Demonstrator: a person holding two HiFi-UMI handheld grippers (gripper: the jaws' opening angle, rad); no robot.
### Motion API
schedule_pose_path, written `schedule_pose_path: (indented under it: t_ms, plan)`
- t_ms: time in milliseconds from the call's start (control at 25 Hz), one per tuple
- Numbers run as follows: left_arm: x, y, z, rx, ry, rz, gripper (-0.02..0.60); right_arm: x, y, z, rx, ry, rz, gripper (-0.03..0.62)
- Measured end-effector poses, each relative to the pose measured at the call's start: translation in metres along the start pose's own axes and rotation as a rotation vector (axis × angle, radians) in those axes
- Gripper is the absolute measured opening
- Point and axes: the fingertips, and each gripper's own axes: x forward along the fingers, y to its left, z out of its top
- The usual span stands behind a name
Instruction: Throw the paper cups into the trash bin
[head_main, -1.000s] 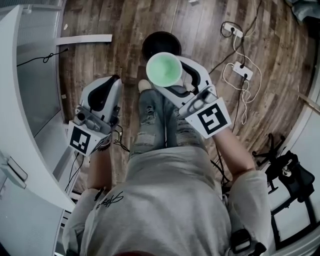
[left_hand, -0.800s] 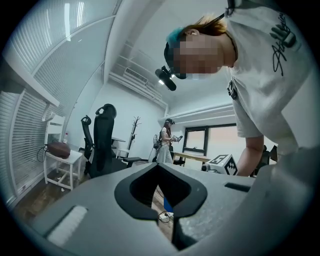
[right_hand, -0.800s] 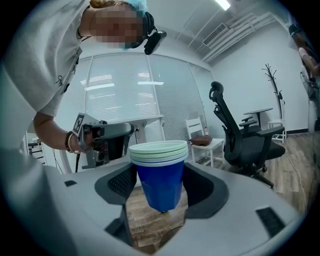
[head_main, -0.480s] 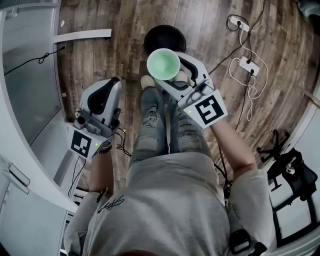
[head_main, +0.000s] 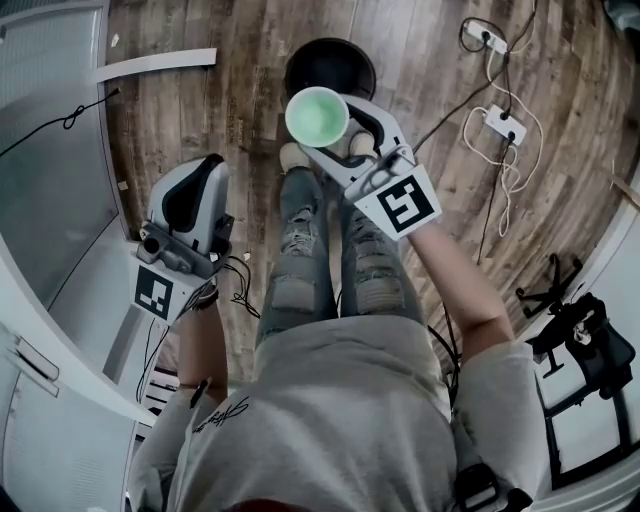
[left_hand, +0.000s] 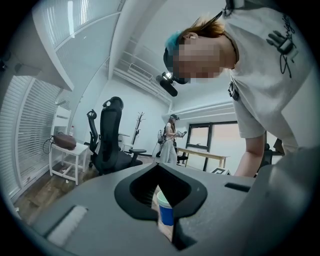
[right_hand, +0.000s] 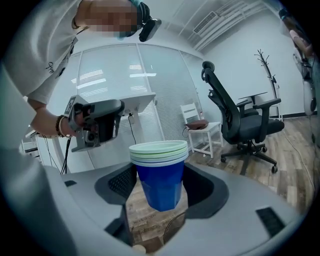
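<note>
A stack of blue paper cups (head_main: 317, 117) with pale green insides stands upright between the jaws of my right gripper (head_main: 327, 128), which is shut on it. The stack hangs over the near rim of the round black trash bin (head_main: 330, 66) on the wooden floor. In the right gripper view the blue cups (right_hand: 161, 175) fill the middle, with the bin's rim (right_hand: 172, 231) just below. My left gripper (head_main: 203, 168) is held low at the left, away from the bin. Its jaws are shut with nothing in them. Through their slit the cups (left_hand: 165, 217) show far off.
My legs in torn jeans (head_main: 300, 250) stand just short of the bin. Power strips and cables (head_main: 497, 122) lie on the floor at the right. A white partition (head_main: 55, 200) runs along the left, and a black office chair (right_hand: 245, 120) stands further off.
My right gripper has carried the cup stack forward, from in front of the bin to over its near rim. The left gripper has drifted slightly left and back.
</note>
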Motion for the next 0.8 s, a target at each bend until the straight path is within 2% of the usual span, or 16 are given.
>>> schedule_pose_path:
  t_ms: [320, 560, 800]
  plan:
    - [-0.001, -0.001, -0.017, -0.003, 0.006, 0.007, -0.006, 0.012, -0.012, -0.047, 0.030, 0.049, -0.011, 0.295]
    - [-0.005, -0.003, -0.032, -0.039, 0.018, 0.010, -0.006, 0.023, -0.021, -0.084, 0.007, 0.103, -0.010, 0.295]
    - [-0.001, -0.003, -0.045, -0.041, 0.036, 0.012, -0.006, 0.039, -0.033, -0.119, -0.027, 0.110, -0.001, 0.295]
